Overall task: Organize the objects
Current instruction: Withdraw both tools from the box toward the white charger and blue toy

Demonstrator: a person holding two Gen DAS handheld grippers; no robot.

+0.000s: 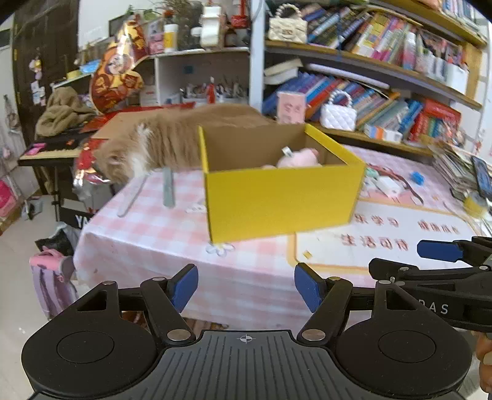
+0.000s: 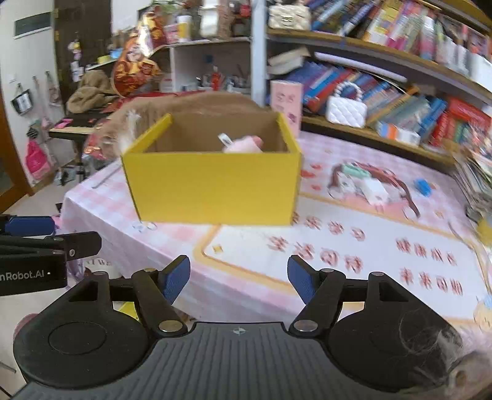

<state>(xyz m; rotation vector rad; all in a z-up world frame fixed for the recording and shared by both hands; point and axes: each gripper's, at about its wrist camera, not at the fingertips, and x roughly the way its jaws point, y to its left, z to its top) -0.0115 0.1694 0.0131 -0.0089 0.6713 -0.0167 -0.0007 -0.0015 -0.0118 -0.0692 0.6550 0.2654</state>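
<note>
Grippers both released, nothing between pads: left gripper (image 1: 246, 287) and right gripper (image 2: 238, 280) at bottom centre of frame. Yellow box (image 1: 281, 197) mid-frame on checked tablecloth (image 1: 160, 234), pink plush (image 1: 299, 158) inside.

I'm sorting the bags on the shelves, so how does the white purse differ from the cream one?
The white purse sits on the lower shelf; the cream purse sits on the shelf above. The white purse is plain quilted; the cream purse carries a dark patch on its front. The cream purse looks larger. Both have beaded handles.
</note>
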